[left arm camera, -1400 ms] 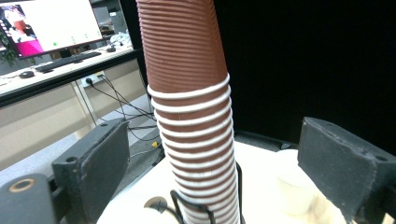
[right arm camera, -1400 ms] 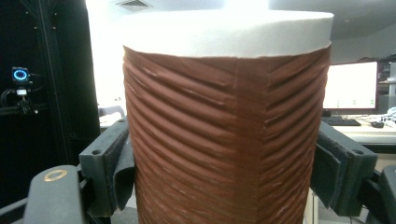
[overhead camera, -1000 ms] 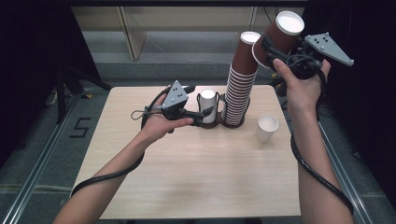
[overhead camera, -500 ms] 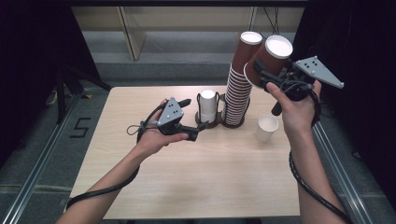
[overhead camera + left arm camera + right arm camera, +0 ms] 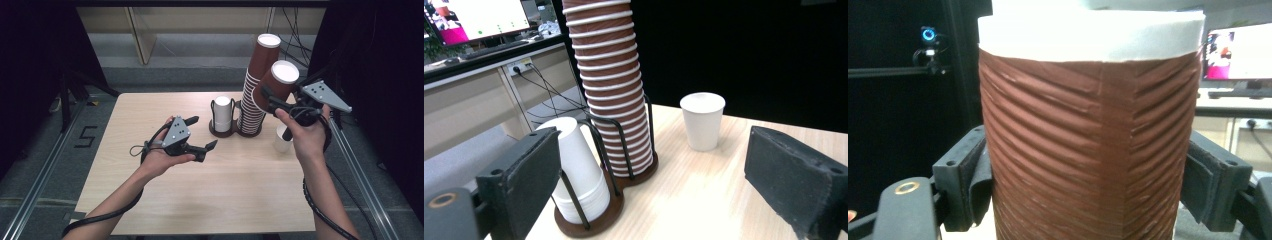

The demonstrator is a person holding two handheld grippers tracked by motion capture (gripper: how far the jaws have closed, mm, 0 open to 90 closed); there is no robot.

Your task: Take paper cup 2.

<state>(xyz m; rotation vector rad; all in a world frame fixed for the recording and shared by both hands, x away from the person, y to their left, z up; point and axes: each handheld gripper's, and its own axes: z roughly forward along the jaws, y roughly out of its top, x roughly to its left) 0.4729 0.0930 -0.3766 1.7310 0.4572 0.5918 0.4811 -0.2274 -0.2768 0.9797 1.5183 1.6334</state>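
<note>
A brown ribbed paper cup with a white rim (image 5: 276, 84) is clamped by its sides between the jaws of the right gripper (image 5: 272, 100), tilted and held in the air just beside the tall stack of brown ribbed paper cups (image 5: 256, 90); in the right gripper view both pads are pressed against its wall (image 5: 1088, 145), which appears slightly creased by the squeeze. It is judged to be held clear of the stack so that it can be set down apart from it.

The left gripper (image 5: 202, 135) is held low over the table with its jaws spread wide and nothing between them, aimed at the dark wire cup holder (image 5: 621, 145), perhaps to steady it.

In that holder a short stack of inverted white paper cups (image 5: 579, 175) is kept beside the brown stack. A single white paper cup (image 5: 702, 120) is stood alone near by.

All is carried on a pale wooden table (image 5: 240, 190). Beyond it a lit monitor (image 5: 479, 20) and a desk are seen, amid dark surroundings.
</note>
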